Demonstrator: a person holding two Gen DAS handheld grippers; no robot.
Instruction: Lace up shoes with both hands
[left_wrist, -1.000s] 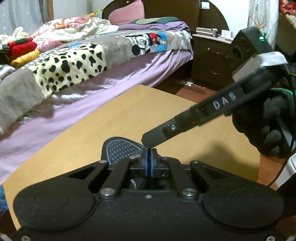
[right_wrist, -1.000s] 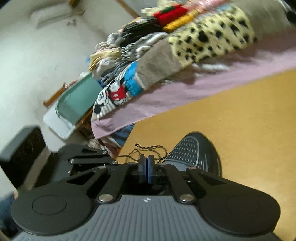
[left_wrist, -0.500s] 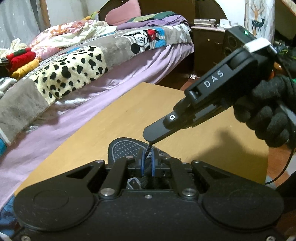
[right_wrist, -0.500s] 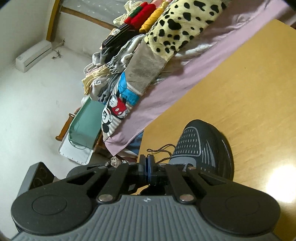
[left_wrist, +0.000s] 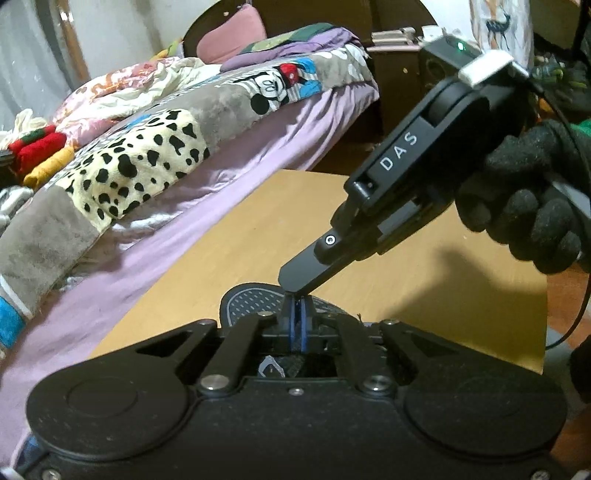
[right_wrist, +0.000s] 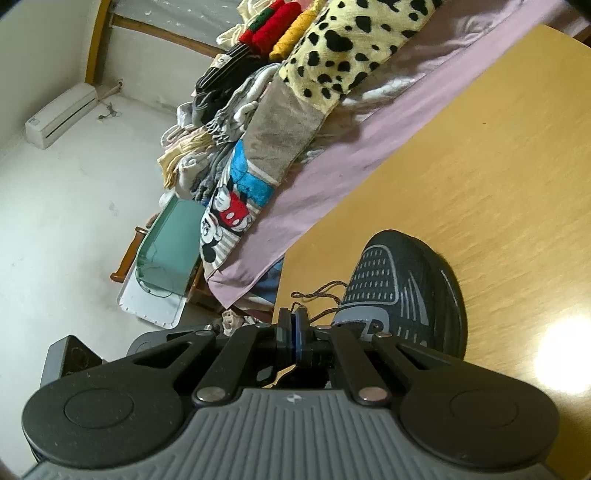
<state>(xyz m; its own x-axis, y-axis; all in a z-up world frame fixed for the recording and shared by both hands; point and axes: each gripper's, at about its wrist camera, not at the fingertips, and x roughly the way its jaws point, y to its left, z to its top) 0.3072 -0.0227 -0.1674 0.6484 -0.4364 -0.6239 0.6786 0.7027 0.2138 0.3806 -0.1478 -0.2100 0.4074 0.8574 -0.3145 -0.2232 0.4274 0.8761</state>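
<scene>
The left gripper (left_wrist: 297, 325) has its two fingers pressed together, the blue pads meeting in a thin upright line with no gap showing. The right gripper (right_wrist: 294, 332) is closed as well, its blue pads flat against each other. In the left wrist view the right gripper (left_wrist: 295, 282) comes in from the upper right, slanting downward, its fingertip end just above the left fingertips and touching or nearly touching them. A hand in a black knitted glove (left_wrist: 524, 214) grips the handle of that right gripper, fingers curled around it at the right edge.
</scene>
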